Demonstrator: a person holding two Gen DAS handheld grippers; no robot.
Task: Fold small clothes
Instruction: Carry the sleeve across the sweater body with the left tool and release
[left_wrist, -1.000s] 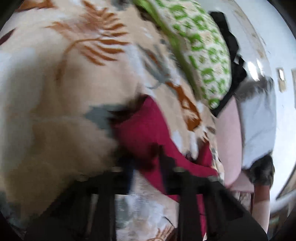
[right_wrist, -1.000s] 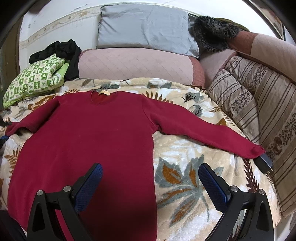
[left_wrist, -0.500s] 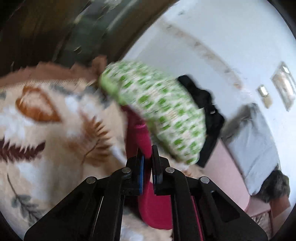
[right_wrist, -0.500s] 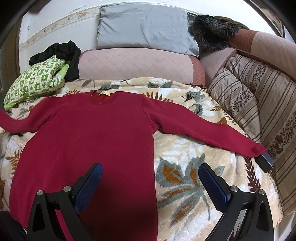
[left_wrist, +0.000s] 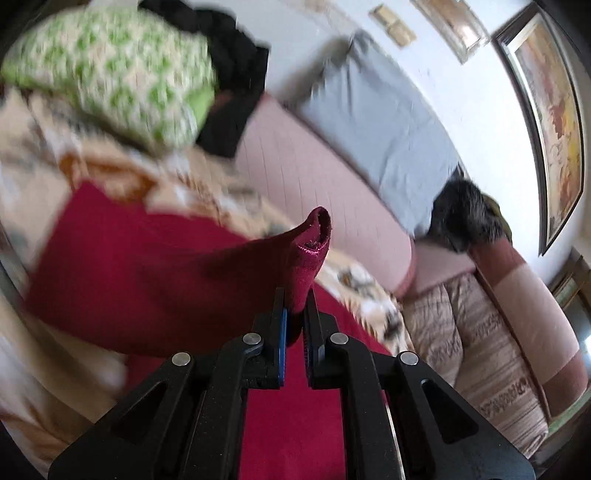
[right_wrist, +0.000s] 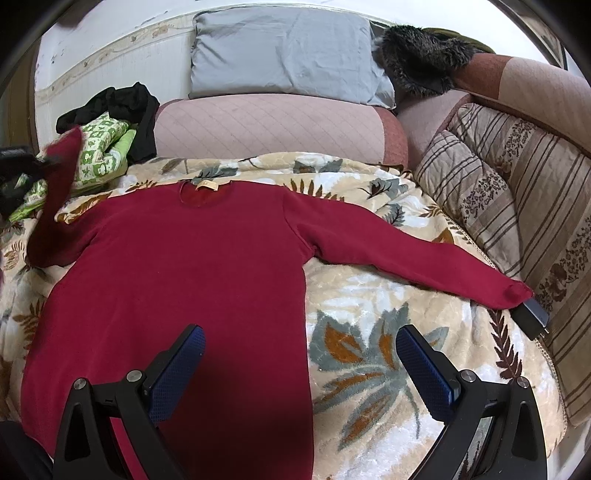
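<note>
Red sweater (right_wrist: 192, 266) lies flat, front down, collar at 12 on the leaf blanket (right_wrist: 373, 325) — its right sleeve runs out to 3, cuff touching a black adapter (right_wrist: 533, 319), while its left sleeve (left_wrist: 306, 254) is lifted off the bed at 9. Bolster (right_wrist: 266, 125) bounds the far edge, striped cushions (right_wrist: 517, 206) the 3 side, green pillow (right_wrist: 99, 155) at 10; bare blanket at 4–5. Left gripper (left_wrist: 294, 314) is clamped on the left cuff; right gripper (right_wrist: 301, 363) hovers spread wide over the hem, touching nothing.
</note>
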